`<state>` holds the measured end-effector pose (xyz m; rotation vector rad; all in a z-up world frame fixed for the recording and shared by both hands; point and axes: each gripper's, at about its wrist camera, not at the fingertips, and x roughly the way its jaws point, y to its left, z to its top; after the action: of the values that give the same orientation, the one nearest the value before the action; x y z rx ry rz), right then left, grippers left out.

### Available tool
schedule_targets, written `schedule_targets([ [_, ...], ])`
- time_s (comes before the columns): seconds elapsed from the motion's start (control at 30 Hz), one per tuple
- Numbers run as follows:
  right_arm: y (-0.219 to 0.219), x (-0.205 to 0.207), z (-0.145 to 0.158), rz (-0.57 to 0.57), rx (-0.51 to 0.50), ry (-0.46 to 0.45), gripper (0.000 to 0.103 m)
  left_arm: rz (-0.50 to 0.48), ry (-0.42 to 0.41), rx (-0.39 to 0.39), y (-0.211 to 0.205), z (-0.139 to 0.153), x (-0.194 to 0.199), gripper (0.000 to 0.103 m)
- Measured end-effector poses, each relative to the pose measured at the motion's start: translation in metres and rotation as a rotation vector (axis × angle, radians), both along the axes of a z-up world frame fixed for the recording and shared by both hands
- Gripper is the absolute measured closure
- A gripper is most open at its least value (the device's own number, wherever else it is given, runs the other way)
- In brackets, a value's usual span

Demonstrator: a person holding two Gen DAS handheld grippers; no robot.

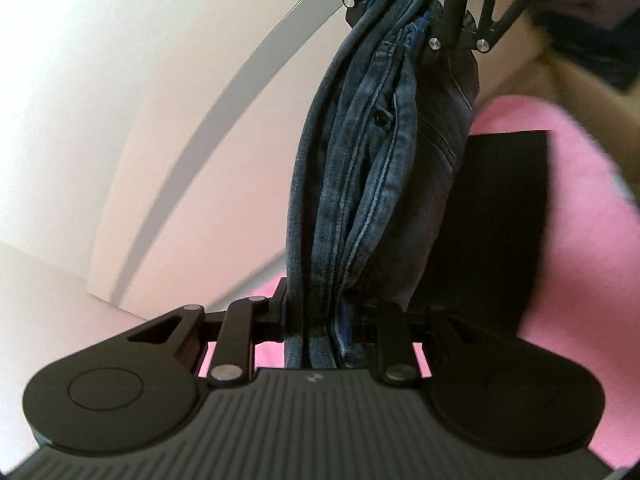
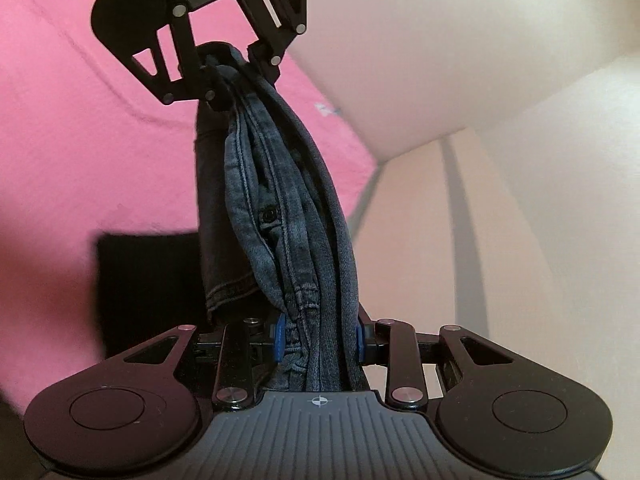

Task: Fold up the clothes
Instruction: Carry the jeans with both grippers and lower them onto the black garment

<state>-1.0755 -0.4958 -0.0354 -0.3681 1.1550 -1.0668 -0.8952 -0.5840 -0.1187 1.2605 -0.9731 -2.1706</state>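
A bundle of blue-grey jeans (image 1: 360,184) is held in the air, stretched between my two grippers. In the left wrist view my left gripper (image 1: 320,332) is shut on the near end of the bundle, and my right gripper (image 1: 400,20) clamps the far end at the top. The right wrist view shows the same from the other side. There the jeans (image 2: 280,220) run from my right gripper (image 2: 320,336), whose blue pads (image 2: 279,334) press on the denim, up to my left gripper (image 2: 224,76). A dark button shows on the folded waistband.
A pink blanket (image 1: 580,240) (image 2: 80,140) lies below the jeans. A flat black folded cloth (image 1: 508,220) (image 2: 148,280) rests on it. Cream walls (image 1: 120,120) (image 2: 500,80) with a grey strip stand close behind. Dark clothing shows at the upper right of the left wrist view.
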Motion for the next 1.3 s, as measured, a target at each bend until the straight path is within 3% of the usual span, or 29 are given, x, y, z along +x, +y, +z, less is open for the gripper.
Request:
schedule_targets([
  [0.1, -0.011, -0.024, -0.083, 0.006, 0.046, 0.007, 0.072, -0.002, -0.047, 0.066, -0.004, -0.074, -0.028, 0.083],
  [0.2, -0.010, -0.038, -0.165, -0.005, 0.225, 0.013, 0.072, -0.008, -0.162, 0.163, 0.008, -0.157, -0.044, 0.083],
  [0.27, -0.002, -0.034, -0.202, -0.005, 0.343, -0.003, 0.072, -0.009, -0.236, 0.199, 0.022, -0.196, -0.047, 0.083],
  [0.33, 0.012, -0.030, -0.217, -0.002, 0.349, -0.009, 0.072, -0.008, -0.239, 0.193, 0.025, -0.213, -0.039, 0.083],
  [0.53, 0.019, -0.034, -0.230, -0.045, 0.353, -0.045, 0.067, -0.036, -0.241, 0.204, 0.020, -0.213, -0.028, 0.078],
  [0.6, 0.004, -0.038, -0.228, -0.054, 0.367, -0.039, 0.061, -0.051, -0.250, 0.196, 0.018, -0.216, -0.023, 0.073],
  [0.67, -0.006, -0.044, -0.227, -0.082, 0.385, -0.032, 0.041, -0.057, -0.268, 0.180, 0.016, -0.222, -0.017, 0.069],
  [0.8, 0.005, -0.057, -0.227, -0.138, 0.412, -0.065, 0.040, -0.071, -0.263, 0.154, 0.015, -0.226, -0.005, 0.070],
  [0.83, 0.008, -0.060, -0.226, -0.153, 0.411, -0.074, 0.046, -0.060, -0.252, 0.163, 0.012, -0.224, -0.003, 0.070],
  [0.87, 0.009, -0.061, -0.225, -0.176, 0.403, -0.079, 0.070, -0.049, -0.240, 0.176, 0.009, -0.222, -0.001, 0.071],
  [0.9, 0.009, -0.063, -0.223, -0.196, 0.400, -0.086, 0.077, -0.047, -0.236, 0.185, 0.006, -0.220, 0.000, 0.072],
  [1.07, 0.011, -0.061, -0.215, -0.226, 0.395, -0.095, 0.079, -0.041, -0.224, 0.203, -0.003, -0.211, 0.009, 0.074],
  [1.3, 0.009, -0.051, -0.234, -0.231, 0.405, -0.122, 0.077, -0.069, -0.248, 0.193, -0.014, -0.211, 0.017, 0.073],
])
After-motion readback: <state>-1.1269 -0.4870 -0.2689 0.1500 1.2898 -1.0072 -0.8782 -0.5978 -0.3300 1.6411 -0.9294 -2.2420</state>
